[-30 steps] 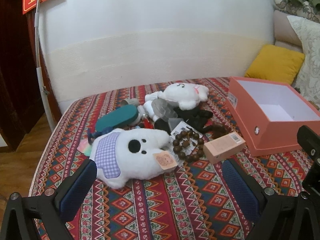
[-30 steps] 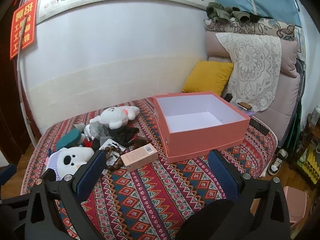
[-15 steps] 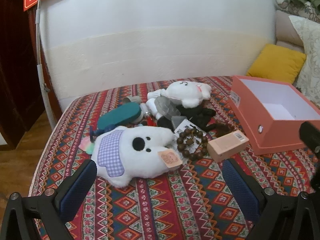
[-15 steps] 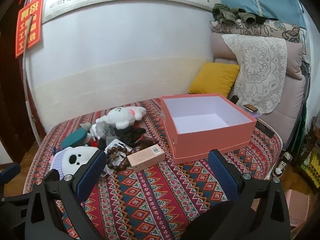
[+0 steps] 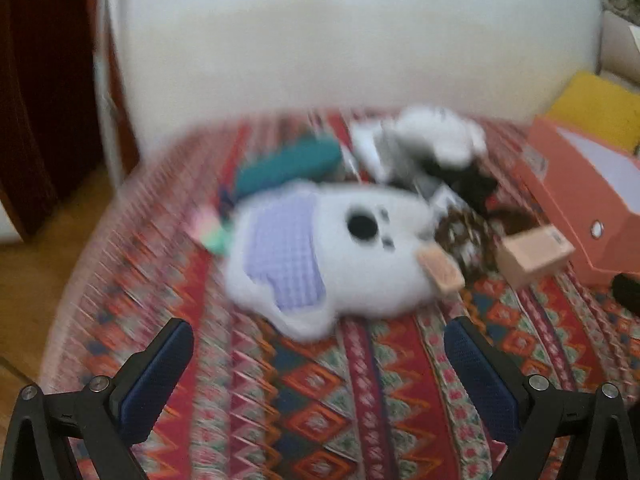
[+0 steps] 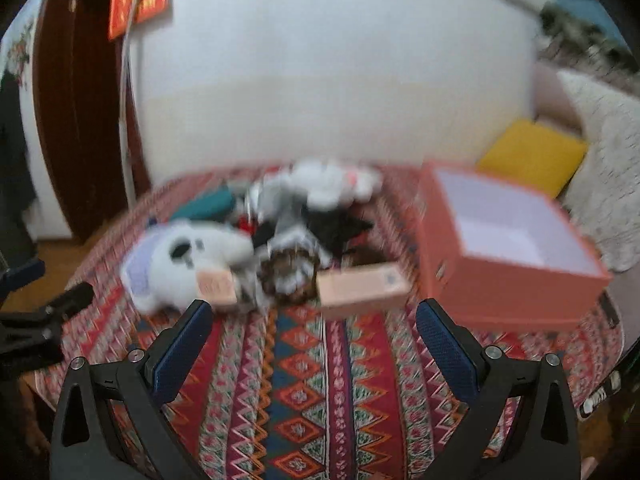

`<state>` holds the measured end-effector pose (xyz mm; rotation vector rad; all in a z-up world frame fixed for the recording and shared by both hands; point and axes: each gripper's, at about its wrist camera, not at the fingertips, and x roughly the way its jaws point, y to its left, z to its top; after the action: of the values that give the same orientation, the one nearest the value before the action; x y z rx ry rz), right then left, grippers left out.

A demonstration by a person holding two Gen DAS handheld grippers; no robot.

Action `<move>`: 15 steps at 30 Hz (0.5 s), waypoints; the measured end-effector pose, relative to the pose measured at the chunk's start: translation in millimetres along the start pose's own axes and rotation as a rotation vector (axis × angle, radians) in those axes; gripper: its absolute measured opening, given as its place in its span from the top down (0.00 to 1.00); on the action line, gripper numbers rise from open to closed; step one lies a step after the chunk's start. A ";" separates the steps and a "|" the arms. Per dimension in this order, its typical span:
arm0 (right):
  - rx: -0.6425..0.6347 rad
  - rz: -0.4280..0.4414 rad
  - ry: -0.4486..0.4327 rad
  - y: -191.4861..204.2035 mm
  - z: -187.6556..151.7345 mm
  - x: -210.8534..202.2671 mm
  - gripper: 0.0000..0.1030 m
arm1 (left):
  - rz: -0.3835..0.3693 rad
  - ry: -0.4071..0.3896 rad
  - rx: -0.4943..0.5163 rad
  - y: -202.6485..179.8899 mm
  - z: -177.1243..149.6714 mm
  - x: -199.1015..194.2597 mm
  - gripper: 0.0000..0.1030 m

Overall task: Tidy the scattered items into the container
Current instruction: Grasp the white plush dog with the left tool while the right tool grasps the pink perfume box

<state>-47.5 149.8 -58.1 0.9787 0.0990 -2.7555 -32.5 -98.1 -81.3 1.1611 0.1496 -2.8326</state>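
The large white plush [image 5: 344, 256] lay flat on the patterned bedspread [image 5: 320, 400], its long axis running roughly left to right in the left wrist view, the lilac checked patch toward the left and the face with a dark round nose toward the right. A small tan tag [image 5: 440, 270] stuck out at its right end. Just right of it sat a heap of brown beads [image 5: 464, 236], and touching those, a pale pink carton [image 5: 534, 256] lay on its side, long axis slanting up toward the right, pointing at the orange box [image 5: 580, 200]. That box stood open-topped at the bed's right side, white inside, with nothing in it as far as the blur allowed. Behind the big plush lay a teal case [image 5: 288, 164], a smaller white plush [image 5: 436, 140] and a black bundle [image 5: 468, 184], all smeared by motion blur.

The left gripper [image 5: 318, 354] hovered just short of the big plush, its fingers spread wide and holding nothing. The right gripper [image 6: 310, 334] hung near the pink carton and beads, fingers likewise parted and empty. A yellow cushion [image 6: 532, 156] leaned beyond the box.
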 end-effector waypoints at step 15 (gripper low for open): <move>0.324 0.166 0.403 -48.7 -8.6 139.3 0.00 | 0.269 -0.026 0.588 -59.7 -19.6 108.5 0.00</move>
<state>-158.4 173.5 -153.0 1.5393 -0.3602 -2.4314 -102.5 -40.2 -167.8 1.1110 -0.8257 -2.7096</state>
